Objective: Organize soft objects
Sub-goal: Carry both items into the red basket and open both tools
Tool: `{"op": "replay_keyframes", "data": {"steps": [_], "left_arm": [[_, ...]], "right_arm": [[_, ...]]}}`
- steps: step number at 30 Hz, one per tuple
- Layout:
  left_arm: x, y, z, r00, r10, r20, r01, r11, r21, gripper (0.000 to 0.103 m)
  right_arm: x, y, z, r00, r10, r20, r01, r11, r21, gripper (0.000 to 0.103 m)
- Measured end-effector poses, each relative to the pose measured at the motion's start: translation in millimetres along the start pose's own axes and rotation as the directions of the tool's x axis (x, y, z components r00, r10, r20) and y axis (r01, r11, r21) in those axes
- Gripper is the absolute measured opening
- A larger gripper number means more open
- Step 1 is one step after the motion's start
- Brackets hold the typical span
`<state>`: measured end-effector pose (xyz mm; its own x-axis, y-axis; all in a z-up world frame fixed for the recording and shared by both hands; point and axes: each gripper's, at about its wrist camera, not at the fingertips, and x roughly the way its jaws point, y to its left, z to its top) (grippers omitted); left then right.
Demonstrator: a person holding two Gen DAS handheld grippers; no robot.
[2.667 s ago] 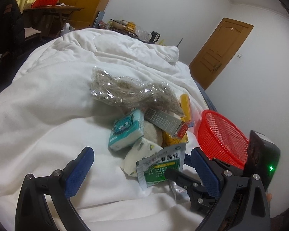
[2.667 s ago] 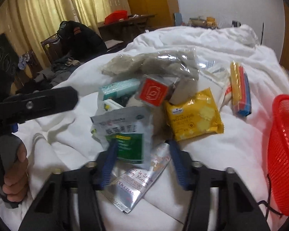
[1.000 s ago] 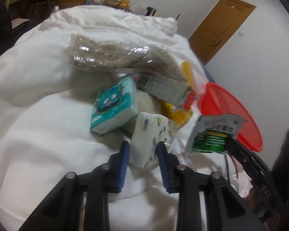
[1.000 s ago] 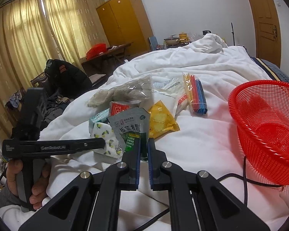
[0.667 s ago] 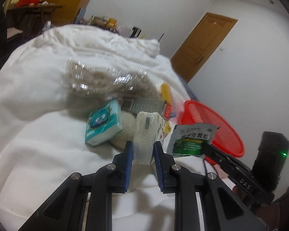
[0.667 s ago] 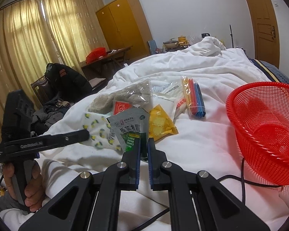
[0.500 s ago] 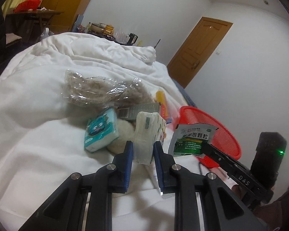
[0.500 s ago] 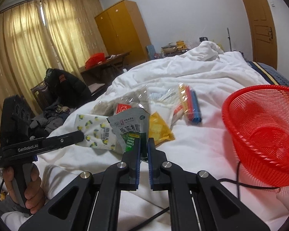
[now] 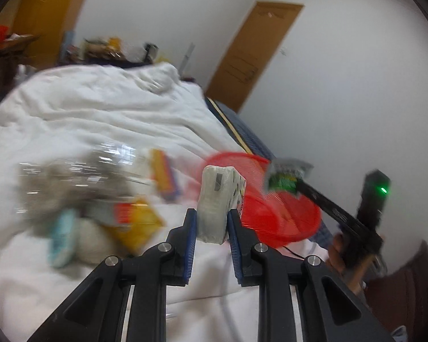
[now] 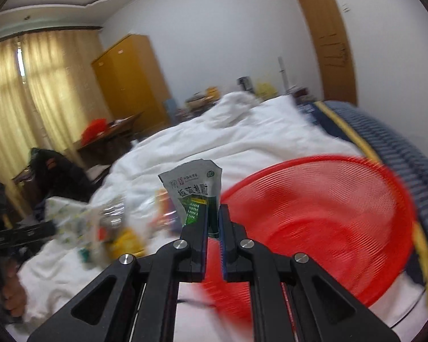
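Two grippers up by one red basket (image 10: 328, 216). Left gripper (image 9: 211, 225) clamped on one tissue pack (image 9: 218, 199); right gripper (image 10: 213, 222) pinching one green sachet (image 10: 195, 191) beside the rim.

The tissue pack (image 9: 217, 199) is white with small yellow and dark specks on its side. The sachet (image 10: 195, 193) is grey-silver above, green below, with dark lettering. The basket (image 10: 328, 213) is bright red mesh. The quilt (image 9: 100, 114) is plain white. Among the blurred pile — a yellow packet (image 9: 137, 225), a teal pack (image 9: 61, 239). The pads (image 9: 190, 245) on the black grippers are blue.
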<state>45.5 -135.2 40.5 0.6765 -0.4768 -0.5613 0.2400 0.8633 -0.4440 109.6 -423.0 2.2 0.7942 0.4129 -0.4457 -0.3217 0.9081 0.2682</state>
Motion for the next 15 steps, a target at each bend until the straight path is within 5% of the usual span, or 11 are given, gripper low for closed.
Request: {"op": "replay_keyframes", "data": {"steps": [5,7,10,15], "left_arm": [[56,-38,14,0.994,0.001,-0.108,0.003,0.999,0.033,0.022],[79,-51,21,0.989,0.015,-0.147,-0.01,0.999,0.031,0.022],[112,-68,26,0.982,0.073,-0.176,-0.061,0.995,0.076,0.022],[153,-92,21,0.971,0.127,-0.203,-0.102,0.987,0.127,0.022]], "right_arm": [[20,-59,7,0.996,-0.002,-0.088,0.001,1.0,-0.004,0.007],[27,-75,6,0.994,-0.061,-0.091,0.061,0.998,-0.002,0.007],[44,-102,-3,0.988,0.005,-0.157,0.008,0.997,0.082,0.007],[65,-119,-22,0.979,0.004,-0.205,0.02,0.993,0.114,0.007]]}}
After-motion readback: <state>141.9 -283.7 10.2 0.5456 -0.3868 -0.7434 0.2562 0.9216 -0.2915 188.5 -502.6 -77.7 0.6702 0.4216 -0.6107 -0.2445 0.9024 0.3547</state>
